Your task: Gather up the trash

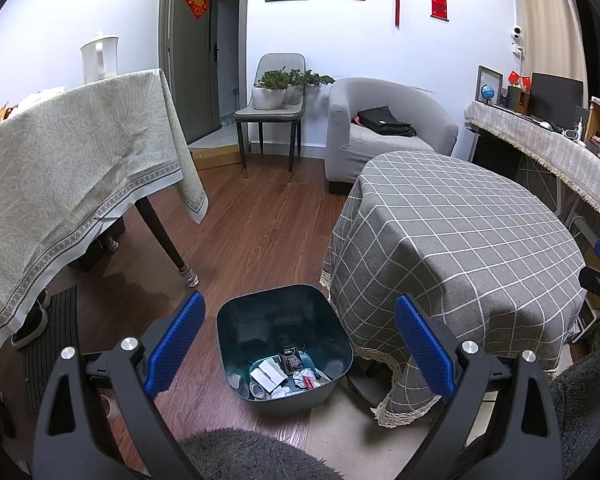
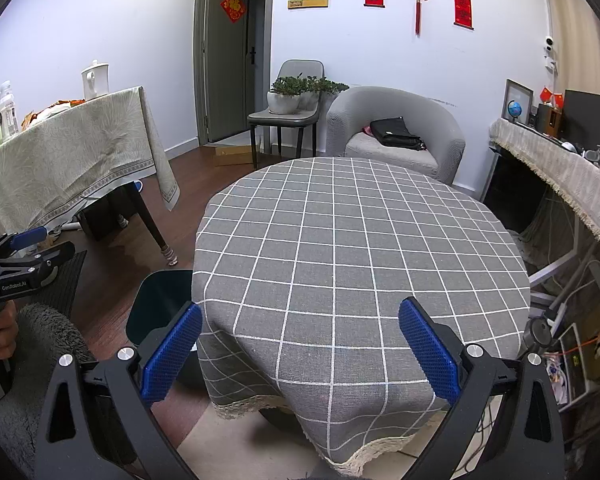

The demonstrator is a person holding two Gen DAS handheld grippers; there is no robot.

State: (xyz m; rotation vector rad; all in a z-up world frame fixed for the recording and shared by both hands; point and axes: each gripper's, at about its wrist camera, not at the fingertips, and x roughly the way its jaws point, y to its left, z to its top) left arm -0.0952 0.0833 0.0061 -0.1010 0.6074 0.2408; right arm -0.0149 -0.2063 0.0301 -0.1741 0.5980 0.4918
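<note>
Blue, dimpled rubber pads (image 1: 175, 344) on black angular fingers frame the left wrist view, where the left gripper (image 1: 298, 344) hangs with fingers wide apart and empty over a dark teal, rounded-square plastic bin (image 1: 236, 320) on the wood-plank floor (image 1: 252, 220), crumpled white paper and wrappers (image 1: 284, 376) lying in its bottom. Only that view shows the trash; the right wrist view catches just the bin's rim beside the grey checked, lace-edged tablecloth (image 2: 360, 260). Above the cloth, the right gripper (image 2: 300, 344) is likewise spread and holds nothing.
</note>
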